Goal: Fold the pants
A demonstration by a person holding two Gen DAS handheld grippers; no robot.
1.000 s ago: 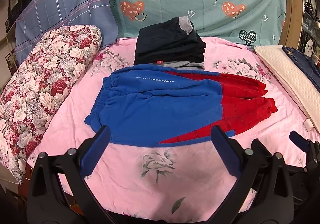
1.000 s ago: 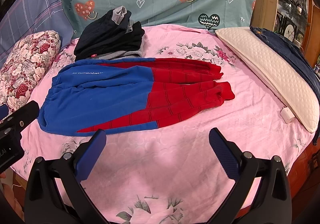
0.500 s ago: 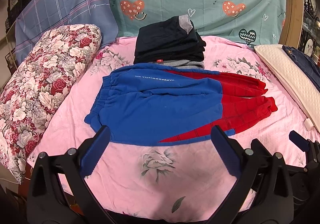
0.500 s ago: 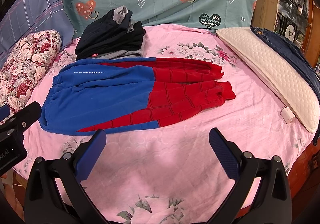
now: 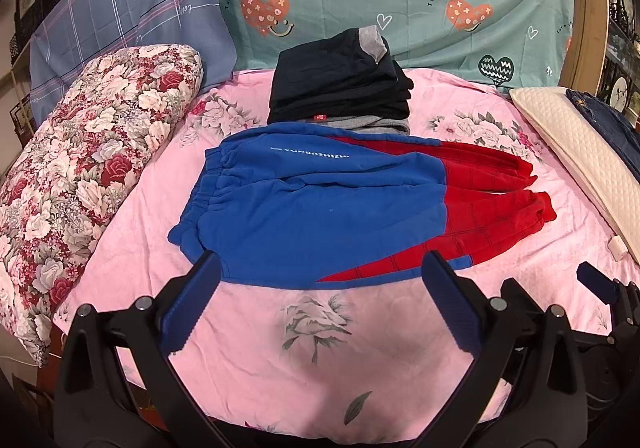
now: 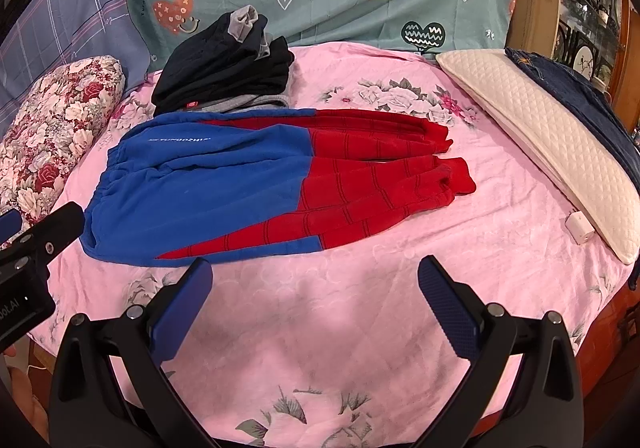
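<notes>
Hovering above the near edge of the bed (image 5: 248,364), your left tongs (image 5: 320,300) and right tongs (image 6: 316,296) both gape wide, grasping nothing. Your pants (image 5: 320,207) lie flat across the pink cover, waistband (image 5: 204,191) to the left, red cuffs (image 6: 452,163) to the right, just in front of a stack of dark clothes (image 5: 340,87). Expect soft, light, limp fleece that sags; pinch the thick waistband hem and both cuffs
</notes>
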